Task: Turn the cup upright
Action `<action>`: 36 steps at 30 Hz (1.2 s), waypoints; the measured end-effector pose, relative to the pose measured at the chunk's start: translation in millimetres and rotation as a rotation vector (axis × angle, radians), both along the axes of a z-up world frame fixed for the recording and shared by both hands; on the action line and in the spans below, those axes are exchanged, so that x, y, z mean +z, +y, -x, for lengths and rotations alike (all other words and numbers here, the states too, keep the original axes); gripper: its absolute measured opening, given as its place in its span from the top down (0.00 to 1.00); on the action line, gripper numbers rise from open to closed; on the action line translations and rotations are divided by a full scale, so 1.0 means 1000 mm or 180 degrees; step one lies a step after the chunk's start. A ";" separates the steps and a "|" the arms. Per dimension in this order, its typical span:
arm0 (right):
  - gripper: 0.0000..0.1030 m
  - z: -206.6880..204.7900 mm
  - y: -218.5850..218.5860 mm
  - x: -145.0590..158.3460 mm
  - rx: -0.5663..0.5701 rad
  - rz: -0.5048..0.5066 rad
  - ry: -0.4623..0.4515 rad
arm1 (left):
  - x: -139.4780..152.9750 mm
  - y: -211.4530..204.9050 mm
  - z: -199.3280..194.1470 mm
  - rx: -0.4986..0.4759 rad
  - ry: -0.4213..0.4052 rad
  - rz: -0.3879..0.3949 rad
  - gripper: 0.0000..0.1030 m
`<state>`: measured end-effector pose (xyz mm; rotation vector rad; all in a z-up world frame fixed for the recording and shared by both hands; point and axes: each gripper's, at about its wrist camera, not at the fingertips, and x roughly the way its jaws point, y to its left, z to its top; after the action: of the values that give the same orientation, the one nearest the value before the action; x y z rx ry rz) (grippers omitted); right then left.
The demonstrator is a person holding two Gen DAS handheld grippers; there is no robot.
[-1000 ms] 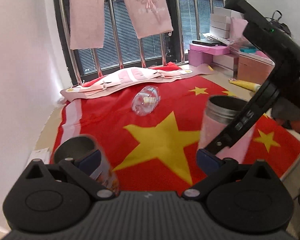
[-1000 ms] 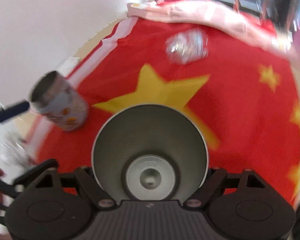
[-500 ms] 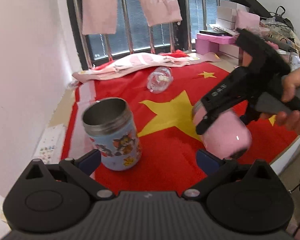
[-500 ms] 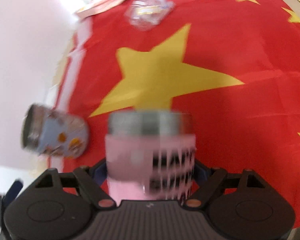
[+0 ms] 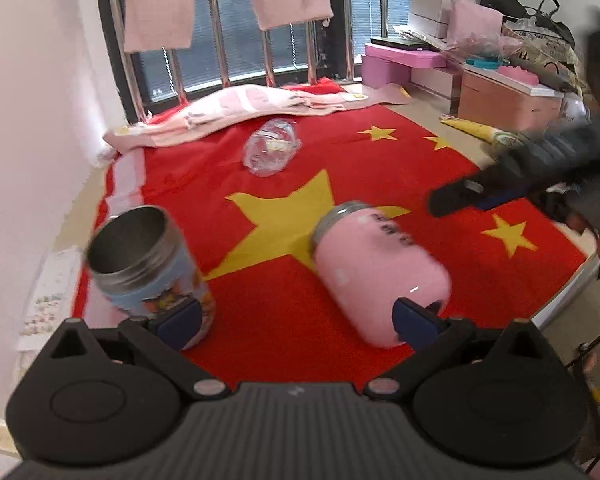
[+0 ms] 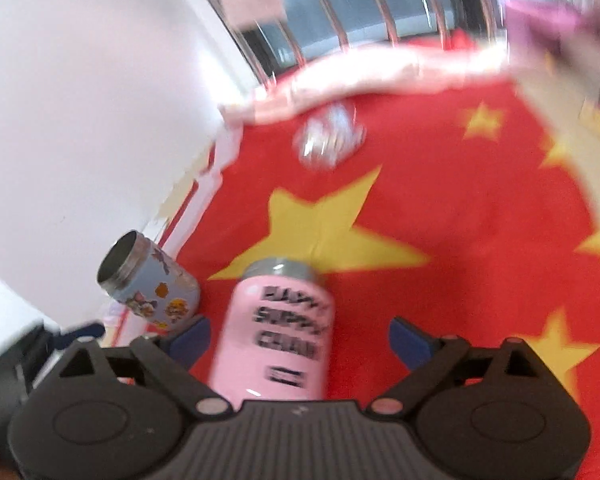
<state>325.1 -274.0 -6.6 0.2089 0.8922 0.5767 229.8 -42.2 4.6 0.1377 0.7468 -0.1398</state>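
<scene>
A pink steel cup [image 5: 376,264] with black lettering lies on its side on the red flag cloth [image 5: 380,160], its steel rim pointing away; it also shows in the right wrist view [image 6: 278,332]. A blue cartoon cup [image 5: 148,268] stands upright at the left, open end up, also seen in the right wrist view [image 6: 152,280]. My left gripper [image 5: 296,320] is open and empty, low over the cloth between the two cups. My right gripper [image 6: 300,338] is open, with the pink cup lying loose between its fingers. It appears blurred at the right of the left wrist view [image 5: 520,188].
A crumpled clear plastic bottle [image 5: 272,148] lies further back on the cloth. A pink towel [image 5: 240,108] lies along the barred window. Boxes and bags [image 5: 500,80] are stacked at the back right. A white wall [image 5: 28,120] runs on the left.
My right gripper turned the pink cup over, opened and let it go; the cup now lies on its side on the cloth. The right gripper pulled back. The left gripper shifted slightly.
</scene>
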 end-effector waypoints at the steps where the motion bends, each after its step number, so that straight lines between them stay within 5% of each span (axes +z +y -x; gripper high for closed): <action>1: 0.06 0.010 -0.009 0.002 0.0004 0.0077 -0.0173 | 0.002 -0.005 -0.005 0.0006 0.0057 0.0065 0.00; 7: 0.06 0.035 -0.049 -0.009 -0.0026 0.0756 -0.0701 | 0.004 -0.035 -0.040 0.0166 0.0390 0.0318 0.00; 13: 0.06 0.031 -0.056 -0.034 0.0053 0.1326 -0.0892 | -0.004 -0.061 -0.081 0.0363 0.0755 0.0345 0.00; 23: 0.06 0.001 -0.059 -0.044 0.0393 0.1205 -0.0883 | -0.029 -0.079 -0.140 0.0767 0.1118 0.0145 0.00; 33: 0.06 -0.019 -0.060 -0.057 0.0551 0.1050 -0.0927 | -0.046 -0.077 -0.159 0.0947 0.1305 0.0224 0.00; 36: 0.06 -0.021 -0.061 -0.061 0.0537 0.1005 -0.0907 | -0.052 -0.076 -0.165 0.1008 0.1371 0.0252 0.12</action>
<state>346.6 -335.0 -67.1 -0.2319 0.7146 0.5958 395.0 -118.4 -47.4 -0.0914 1.1800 0.1076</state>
